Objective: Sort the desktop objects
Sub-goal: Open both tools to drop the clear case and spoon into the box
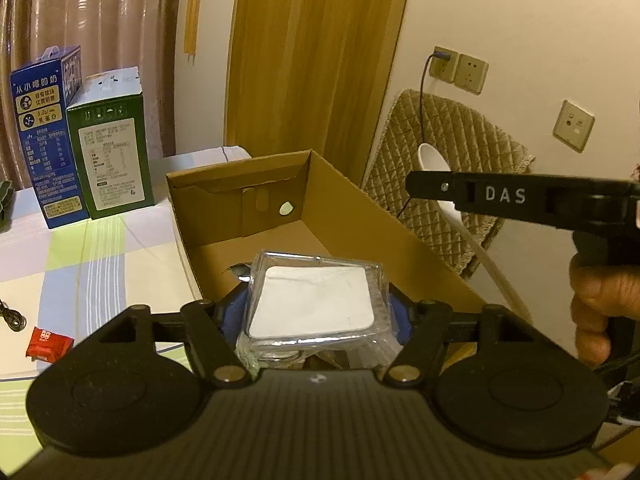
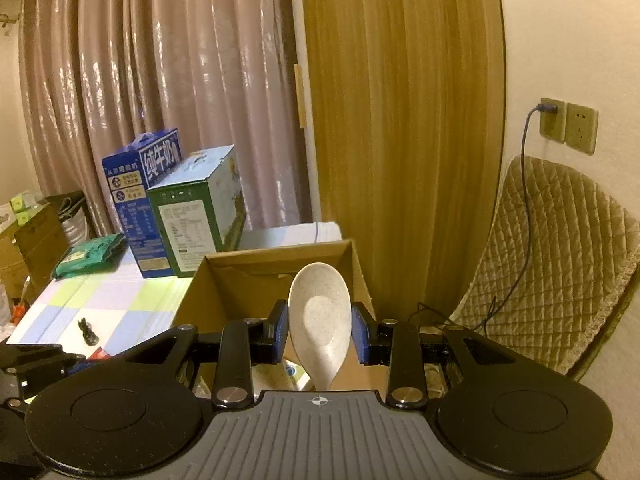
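Observation:
My left gripper (image 1: 316,312) is shut on a clear plastic box with a white pad inside (image 1: 314,304) and holds it above the near end of an open cardboard box (image 1: 360,216). A metal spoon tip (image 1: 240,271) shows inside the box behind it. My right gripper (image 2: 320,330) is shut on a white speckled spoon (image 2: 320,316), bowl pointing up, above the same cardboard box (image 2: 224,280). The right gripper also shows in the left wrist view (image 1: 520,196), at the right, with the spoon (image 1: 434,160) behind it.
A blue milk carton (image 1: 44,136) and a green carton (image 1: 112,148) stand at the back of the checked tablecloth (image 1: 100,264). A red packet (image 1: 48,344) and a black cable (image 1: 12,318) lie at left. A quilted chair (image 2: 560,264) stands at right, with wall sockets (image 2: 568,124) above.

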A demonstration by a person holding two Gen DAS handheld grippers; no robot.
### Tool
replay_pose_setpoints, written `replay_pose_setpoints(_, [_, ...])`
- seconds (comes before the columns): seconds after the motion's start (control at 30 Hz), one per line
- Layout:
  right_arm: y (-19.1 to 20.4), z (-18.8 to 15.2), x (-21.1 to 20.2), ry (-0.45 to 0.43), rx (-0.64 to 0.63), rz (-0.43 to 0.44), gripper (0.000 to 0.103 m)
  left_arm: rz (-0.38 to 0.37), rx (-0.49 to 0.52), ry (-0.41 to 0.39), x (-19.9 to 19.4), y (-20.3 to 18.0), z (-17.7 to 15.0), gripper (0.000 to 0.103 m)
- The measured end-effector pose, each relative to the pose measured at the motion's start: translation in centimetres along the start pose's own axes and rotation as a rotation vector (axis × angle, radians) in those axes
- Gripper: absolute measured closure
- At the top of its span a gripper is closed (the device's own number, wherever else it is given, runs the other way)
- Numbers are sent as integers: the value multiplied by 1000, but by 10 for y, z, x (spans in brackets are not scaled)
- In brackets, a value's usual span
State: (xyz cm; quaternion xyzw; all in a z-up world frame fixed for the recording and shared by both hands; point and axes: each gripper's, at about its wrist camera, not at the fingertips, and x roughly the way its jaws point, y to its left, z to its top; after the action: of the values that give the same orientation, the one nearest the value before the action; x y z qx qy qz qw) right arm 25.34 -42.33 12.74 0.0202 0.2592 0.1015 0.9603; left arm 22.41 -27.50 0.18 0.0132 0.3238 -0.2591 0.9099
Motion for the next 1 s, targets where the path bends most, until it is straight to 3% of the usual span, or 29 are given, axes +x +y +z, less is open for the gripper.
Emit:
replay_pose_setpoints(0.5, [5,-7,19,39,0,17,73,37,-29,-15,-13,22,-9,30])
replay_pose_setpoints(0.63, [12,0,29,31,-50,52,72,36,-40,-18,-17,25,-9,30])
replay_pose_setpoints(0.67, [14,1,31,27,-68,48,70,37,-43,-18,-18,26,-9,30])
replay_pose_setpoints(0.73, [16,5,32,10,-76,27,38,38,-46,-19,-20,28,-10,30])
replay_pose_setpoints(1.0, [7,0,13,-8,-6,17,36,64,-73,-28,-34,39,-17,26])
